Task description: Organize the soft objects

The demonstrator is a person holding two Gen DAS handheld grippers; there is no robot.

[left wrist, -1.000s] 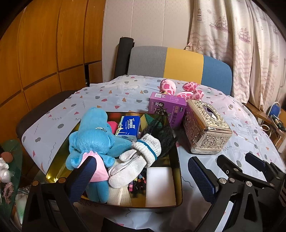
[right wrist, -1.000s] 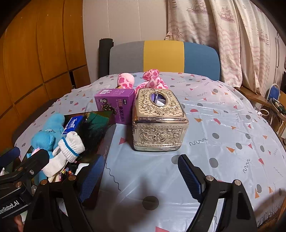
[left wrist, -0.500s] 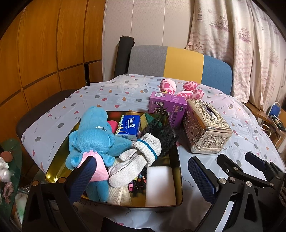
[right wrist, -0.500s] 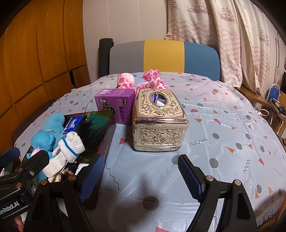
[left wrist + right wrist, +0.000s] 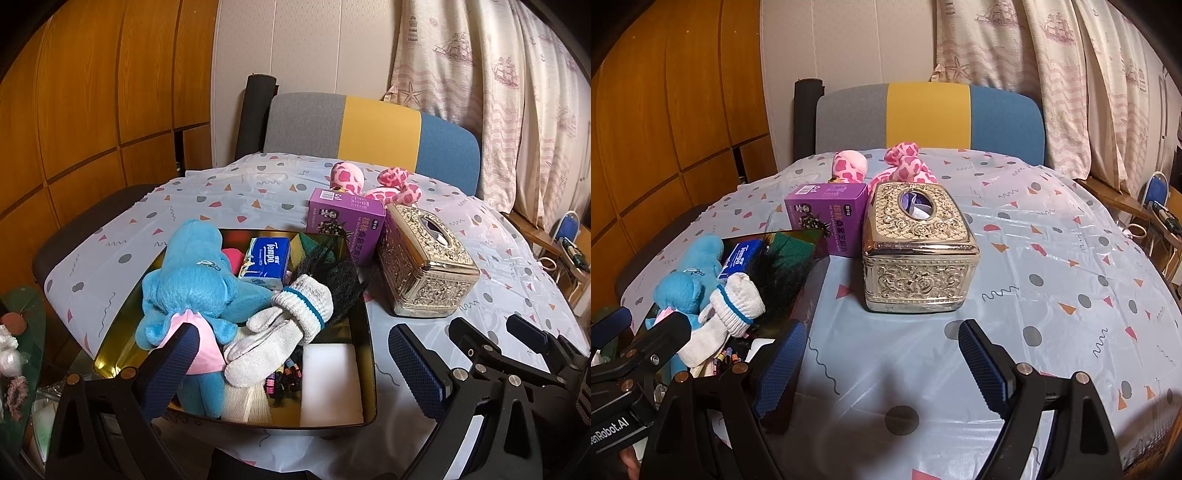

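- On the table (image 5: 1052,258), under a glossy pale-blue plastic cloth printed with dots, triangles and squiggles, an embossed gold tissue box (image 5: 918,251) stands upright, with a purple carton (image 5: 827,218) just beside it on the left.
- Behind those two, toward the far edge, lies a pink spotted plush (image 5: 373,182), partly hidden by the carton and the tissue box from both cameras.
- Beyond the table stand a chair back (image 5: 373,129) in grey, yellow and blue fabric, a pale curtain (image 5: 1071,74) printed with ships, and orange wood panelling on the left.
- A shallow square tray (image 5: 365,332) with a shiny gold inside and dark rim sits at the near left of the table, filled with things.
- A fluffy blue plush toy (image 5: 195,280) in a pink garment lies along the tray's left side, its legs toward the camera.
- A pair of knitted white gloves (image 5: 280,328) with a blue cuff stripe rests across the middle, touching the toy.
- A tuft of black bristly fibres (image 5: 340,273) spreads behind the gloves, reaching over the tray's right rim.
- A blue pack of tissues (image 5: 264,262) lies at the back; a white foam block (image 5: 328,380) lies flat at the near right corner, and small coloured hair ties (image 5: 282,376) sit beside it.
- The left gripper (image 5: 291,369) hovers over the tray's near edge, its ribbed blue pads spread wide with nothing clamped.
- The right gripper (image 5: 879,365) hangs above bare cloth in front of the tissue box, likewise spread wide and empty.
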